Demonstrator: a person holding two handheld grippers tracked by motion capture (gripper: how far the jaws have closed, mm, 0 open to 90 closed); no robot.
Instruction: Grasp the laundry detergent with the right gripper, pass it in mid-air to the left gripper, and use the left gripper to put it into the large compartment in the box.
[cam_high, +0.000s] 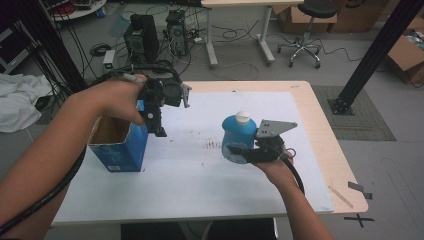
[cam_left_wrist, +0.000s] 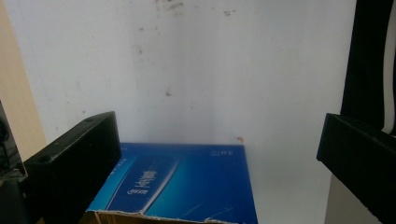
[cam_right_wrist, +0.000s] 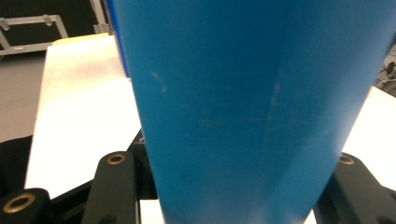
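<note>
White mat (cam_high: 200, 165), wooden table (cam_high: 320, 135), grey floor (cam_high: 240, 60)

Even, soft overhead light is seen in the high view, with faint shadows. The bench (cam_right_wrist: 79, 107) is overexposed in the right gripper view; the bottle (cam_right_wrist: 243, 116) is blurred.

Left gripper (cam_high: 159, 120) points down, jaws wide apart; right gripper (cam_high: 245, 150) clamped, raised above table.
</note>
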